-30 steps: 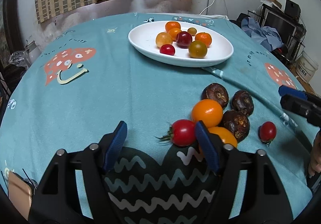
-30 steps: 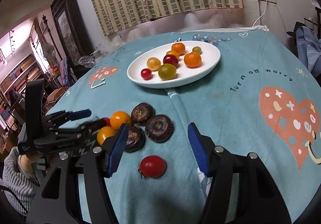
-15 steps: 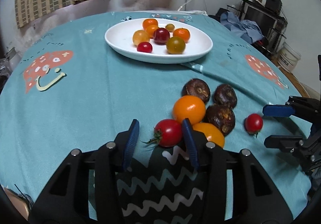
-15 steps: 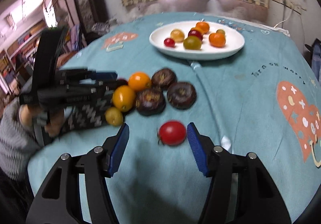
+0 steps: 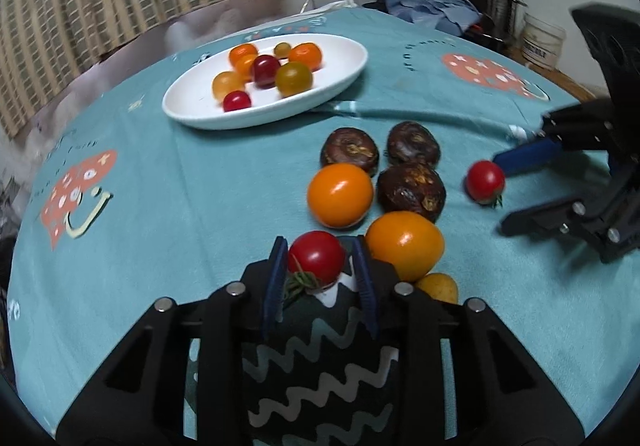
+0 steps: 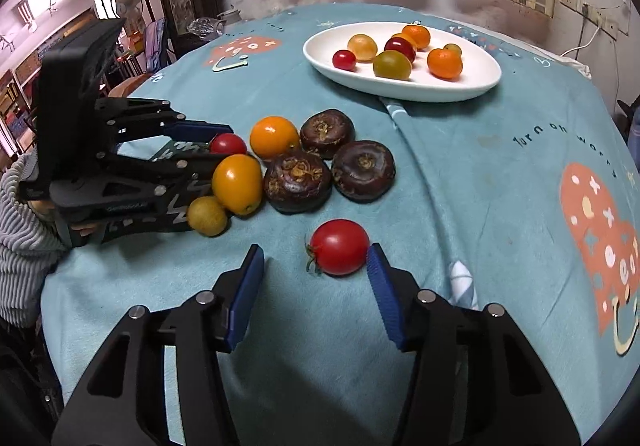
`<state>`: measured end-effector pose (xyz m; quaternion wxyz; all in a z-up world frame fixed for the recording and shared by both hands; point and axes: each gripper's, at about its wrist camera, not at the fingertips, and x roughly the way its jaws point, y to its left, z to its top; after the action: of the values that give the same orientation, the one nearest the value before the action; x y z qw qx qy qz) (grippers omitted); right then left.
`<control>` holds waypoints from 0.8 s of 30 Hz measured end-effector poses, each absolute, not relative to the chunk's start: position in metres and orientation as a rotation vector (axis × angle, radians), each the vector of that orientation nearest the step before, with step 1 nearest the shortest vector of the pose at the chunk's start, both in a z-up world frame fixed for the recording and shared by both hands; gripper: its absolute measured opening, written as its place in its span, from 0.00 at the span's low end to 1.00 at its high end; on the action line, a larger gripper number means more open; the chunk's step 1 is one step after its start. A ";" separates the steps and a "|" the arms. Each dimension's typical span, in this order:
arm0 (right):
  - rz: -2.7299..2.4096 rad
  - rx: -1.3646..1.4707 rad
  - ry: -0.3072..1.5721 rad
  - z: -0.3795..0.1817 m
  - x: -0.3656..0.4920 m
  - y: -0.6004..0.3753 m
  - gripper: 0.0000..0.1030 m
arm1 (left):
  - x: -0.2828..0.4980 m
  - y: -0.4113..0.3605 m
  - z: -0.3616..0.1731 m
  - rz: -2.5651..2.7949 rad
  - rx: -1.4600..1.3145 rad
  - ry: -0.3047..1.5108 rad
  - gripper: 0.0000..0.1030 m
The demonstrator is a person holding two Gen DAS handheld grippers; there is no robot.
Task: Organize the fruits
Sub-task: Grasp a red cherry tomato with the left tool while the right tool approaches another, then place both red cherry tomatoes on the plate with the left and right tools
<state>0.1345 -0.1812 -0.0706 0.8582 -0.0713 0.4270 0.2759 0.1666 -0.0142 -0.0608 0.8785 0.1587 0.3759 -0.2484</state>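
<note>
A red cherry tomato (image 5: 317, 255) on the teal tablecloth (image 5: 160, 186) is now pinched by the left claw (image 5: 320, 266), which has closed within the last second. The right claw (image 6: 316, 278) stays wide open around another tomato (image 6: 339, 252). The plate (image 5: 192, 106) waits beyond.

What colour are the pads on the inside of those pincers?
Blue. The right gripper shows it best in its own wrist view: blue ribbed pads on black arms.

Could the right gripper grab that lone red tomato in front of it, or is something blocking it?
Probably yes. The right gripper is open, and the lone red tomato sits between its fingers, close to the right one. The dark brown fruits lie beyond it, apart, so nothing blocks the grab.
</note>
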 end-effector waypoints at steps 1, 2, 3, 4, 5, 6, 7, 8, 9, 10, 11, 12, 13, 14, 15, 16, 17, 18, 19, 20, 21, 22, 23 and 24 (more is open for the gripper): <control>0.579 -0.145 0.900 -0.071 0.136 -0.182 0.52 | 0.167 -0.014 -0.061 -0.532 0.326 0.788 0.30; 0.579 -0.134 0.906 -0.072 0.138 -0.183 0.50 | 0.167 -0.013 -0.061 -0.538 0.323 0.790 0.30; 0.581 -0.120 0.913 -0.074 0.140 -0.185 0.49 | 0.166 -0.013 -0.061 -0.543 0.322 0.791 0.29; 0.584 -0.099 0.922 -0.075 0.143 -0.188 0.46 | 0.165 -0.013 -0.061 -0.547 0.325 0.791 0.29; 0.584 -0.086 0.930 -0.076 0.144 -0.189 0.44 | 0.165 -0.013 -0.062 -0.546 0.328 0.790 0.29; 0.584 -0.076 0.937 -0.077 0.146 -0.190 0.43 | 0.165 -0.014 -0.062 -0.542 0.331 0.789 0.29; 0.585 -0.068 0.943 -0.079 0.148 -0.190 0.42 | 0.165 -0.015 -0.062 -0.540 0.331 0.789 0.29; 0.587 -0.066 0.942 -0.079 0.148 -0.190 0.42 | 0.165 -0.015 -0.063 -0.536 0.330 0.790 0.29; 0.585 -0.069 0.938 -0.079 0.148 -0.189 0.40 | 0.166 -0.015 -0.063 -0.528 0.329 0.794 0.29; 0.586 -0.070 0.936 -0.079 0.148 -0.189 0.36 | 0.167 -0.014 -0.063 -0.525 0.319 0.798 0.29; 0.587 -0.068 0.934 -0.078 0.147 -0.190 0.34 | 0.166 -0.014 -0.063 -0.521 0.316 0.798 0.29; 0.588 -0.061 0.930 -0.078 0.147 -0.191 0.32 | 0.166 -0.015 -0.063 -0.514 0.316 0.796 0.29; 0.588 -0.048 0.925 -0.076 0.146 -0.193 0.31 | 0.164 -0.016 -0.062 -0.501 0.319 0.790 0.29; 0.587 -0.035 0.919 -0.075 0.145 -0.196 0.31 | 0.163 -0.017 -0.062 -0.490 0.323 0.785 0.29; 0.580 -0.017 0.910 -0.073 0.145 -0.199 0.31 | 0.163 -0.017 -0.061 -0.477 0.324 0.780 0.29; 0.578 -0.006 0.905 -0.072 0.147 -0.202 0.31 | 0.164 -0.015 -0.059 -0.452 0.310 0.774 0.29; 0.578 0.006 0.897 -0.070 0.147 -0.204 0.31 | 0.166 -0.013 -0.056 -0.440 0.291 0.774 0.29; 0.578 0.019 0.886 -0.066 0.146 -0.207 0.31 | 0.168 -0.010 -0.054 -0.428 0.275 0.773 0.29; 0.575 0.033 0.867 -0.059 0.147 -0.210 0.31 | 0.174 -0.005 -0.047 -0.396 0.245 0.768 0.29; 0.571 0.037 0.850 -0.053 0.149 -0.211 0.31 | 0.180 -0.003 -0.043 -0.380 0.226 0.765 0.29; 0.558 0.039 0.826 -0.042 0.155 -0.212 0.31 | 0.187 0.000 -0.036 -0.370 0.201 0.764 0.28; 0.545 0.045 0.807 -0.035 0.161 -0.212 0.31 | 0.198 0.003 -0.027 -0.355 0.172 0.754 0.28; 0.531 0.051 0.788 -0.026 0.170 -0.211 0.31 | 0.209 0.003 -0.018 -0.336 0.154 0.738 0.28; 0.524 0.052 0.779 -0.021 0.178 -0.210 0.31 | 0.221 0.002 -0.010 -0.327 0.141 0.728 0.28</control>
<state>0.1782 -0.2099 -0.0207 0.8915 0.0251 0.3753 0.2524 0.2209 0.0015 -0.0103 0.9191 0.0685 0.3541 -0.1589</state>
